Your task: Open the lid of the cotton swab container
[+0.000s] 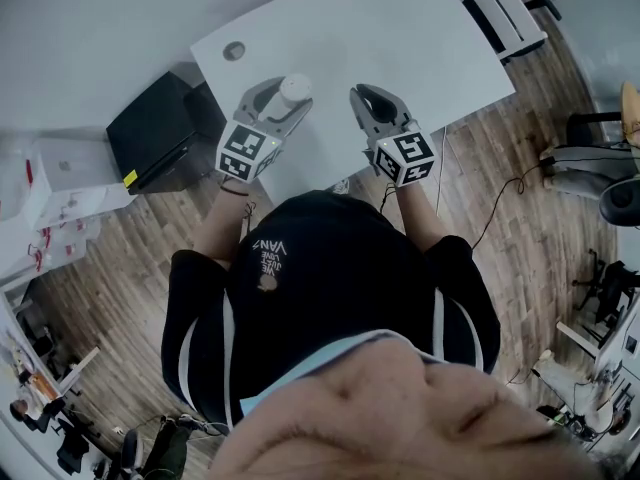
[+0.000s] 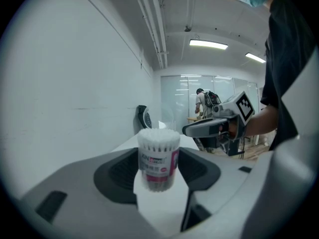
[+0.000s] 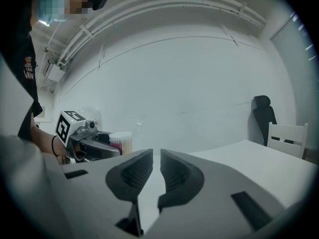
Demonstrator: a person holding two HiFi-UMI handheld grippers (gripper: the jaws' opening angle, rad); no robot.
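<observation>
At the left, the container [image 2: 158,156] is being pinched by the left gripper [image 1: 286,98], whose pads are being pressed against the two sides of its lower body. It is being held upright over the table [image 1: 420,38], so its long axis is running vertically and the swab tips are being shown at the top end, above the jaws. The lid is judged to sit on that free upper end (it cannot be told apart from the tips in any view). To the right, about level and clearly apart, the right gripper [image 1: 362,98] is being held with its jaws drawn almost together, a narrow slit being left and nothing gripped. The container is thus lying to that gripper's left, and the lid is judged to be best reached from the side, at the top.
</observation>
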